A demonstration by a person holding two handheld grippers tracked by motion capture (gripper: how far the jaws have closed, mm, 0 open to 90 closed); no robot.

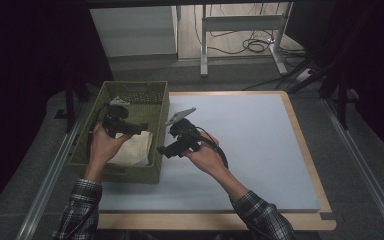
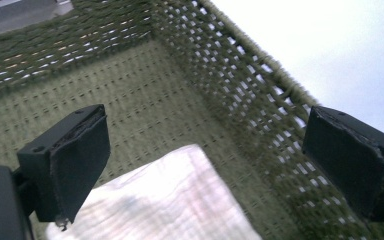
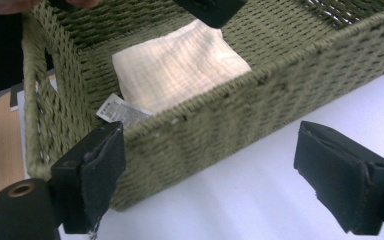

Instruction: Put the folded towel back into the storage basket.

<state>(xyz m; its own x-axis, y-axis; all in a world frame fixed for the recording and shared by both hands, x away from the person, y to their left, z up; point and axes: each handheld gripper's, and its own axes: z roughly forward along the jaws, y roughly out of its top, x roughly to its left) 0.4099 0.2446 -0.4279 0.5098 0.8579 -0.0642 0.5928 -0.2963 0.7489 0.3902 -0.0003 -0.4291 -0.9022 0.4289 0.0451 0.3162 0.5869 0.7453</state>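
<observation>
A green woven basket stands at the left of the pale blue mat. A folded cream cloth lies flat in its near end, with a small printed tag at one corner. My left gripper hovers inside the basket just above the cloth, jaws wide open and empty. My right gripper is outside the basket's right wall, low over the mat, also open with nothing in it; it faces the basket wall and the cloth beyond.
The far half of the basket floor is bare. The mat lies on a wooden tabletop with metal rails along both sides. White desk legs and cables lie on the floor beyond the table.
</observation>
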